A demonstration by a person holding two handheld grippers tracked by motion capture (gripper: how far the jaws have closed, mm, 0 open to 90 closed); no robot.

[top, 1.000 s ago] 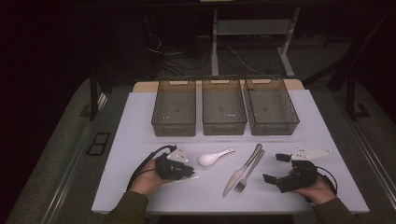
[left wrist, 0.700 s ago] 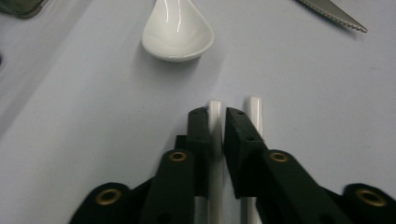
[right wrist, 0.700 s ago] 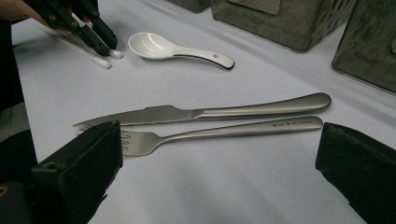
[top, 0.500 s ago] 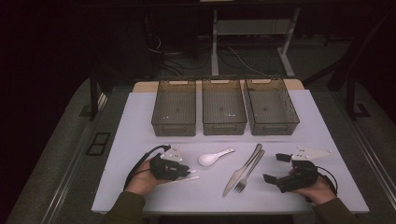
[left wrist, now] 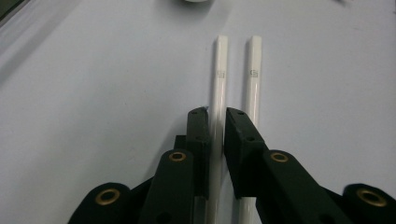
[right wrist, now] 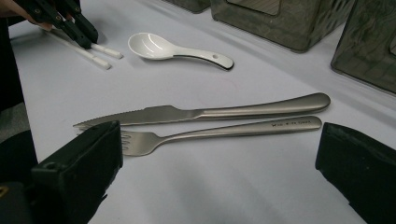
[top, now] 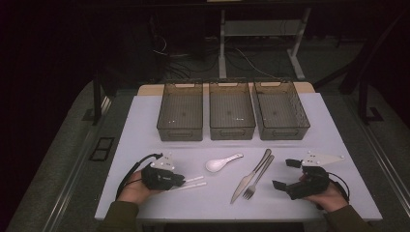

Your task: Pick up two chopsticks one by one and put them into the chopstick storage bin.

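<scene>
High view: the left tool (top: 180, 181) covers the near ends of two white chopsticks (top: 197, 182) on the desk (top: 145, 125); three grey bins (top: 180, 112) stand beyond, well apart. Left gripper view: jaws nearly closed, clamping the left chopstick (left wrist: 219, 84); its lower length is hidden, the other chopstick (left wrist: 253, 79) lies just beside. Right gripper view: the right tool (right wrist: 219, 182) gapes wide, empty, before fork (right wrist: 219, 132), knife (right wrist: 210, 112) and spoon (right wrist: 173, 49).

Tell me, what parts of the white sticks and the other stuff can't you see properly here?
- Near ends of the two chopsticks: left gripper view, hidden under the left gripper and cut by the bottom edge.
- Tiny print on the chopsticks: too small to read.
- Spoon: left gripper view, cut off by the top edge.
- Engraving on the fork handle: right gripper view, too small to read.
</scene>
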